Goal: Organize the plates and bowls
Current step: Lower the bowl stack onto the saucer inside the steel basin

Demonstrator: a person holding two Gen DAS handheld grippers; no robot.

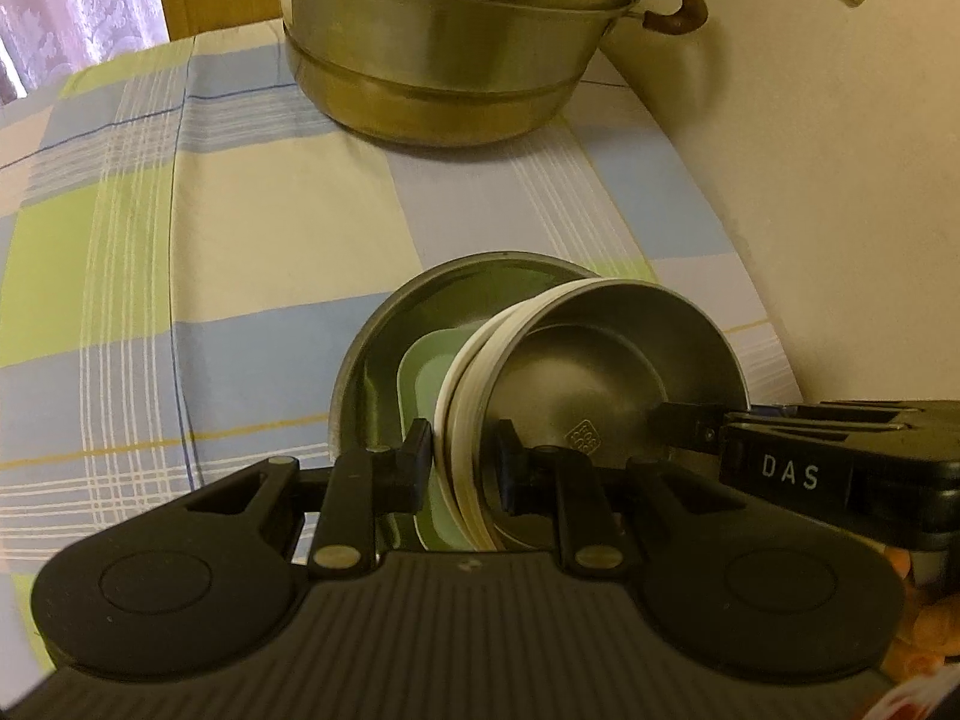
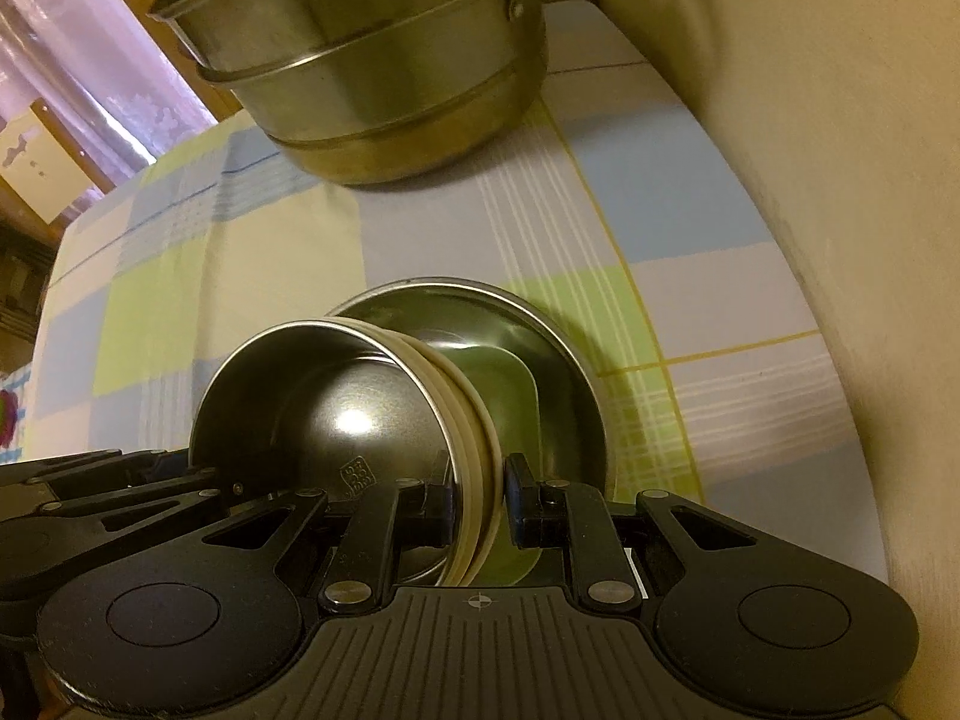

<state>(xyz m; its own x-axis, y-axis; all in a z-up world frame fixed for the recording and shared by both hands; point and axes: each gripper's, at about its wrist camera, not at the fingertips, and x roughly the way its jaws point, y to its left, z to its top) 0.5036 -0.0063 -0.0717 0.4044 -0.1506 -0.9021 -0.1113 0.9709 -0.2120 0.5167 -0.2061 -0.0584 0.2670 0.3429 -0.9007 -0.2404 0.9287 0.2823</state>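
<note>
Steel dominates the far end of the checked tablecloth [image 1: 252, 228], where a big tiered steamer pot [image 1: 444, 54] stands near the wall; nearer sits a wide steel plate [image 1: 384, 348] tilted up on edge, with a pale green dish [image 1: 423, 372] leaning in it, then white-rimmed plates [image 1: 465, 396] and a small steel bowl [image 1: 606, 372] nested on their near face; the whole stack is on edge, at the near middle of the table. Both grippers pinch that stack from opposite sides: the left gripper [image 1: 462, 459] is closed over the white rims and bowl wall, and the right gripper [image 2: 477, 495] is likewise clamped on the same rims. To do this well, I judge both hands should move together and lower the stack flat without twisting, since the steel is slick and the loose green dish could slide out; keep it clear of the pot. The left view shows the pot's brown handles [image 1: 678, 12] and the other gripper reaching in from the right; the right view shows instead a curtain [image 2: 90, 90] far left and a bright glare inside the bowl.
</note>
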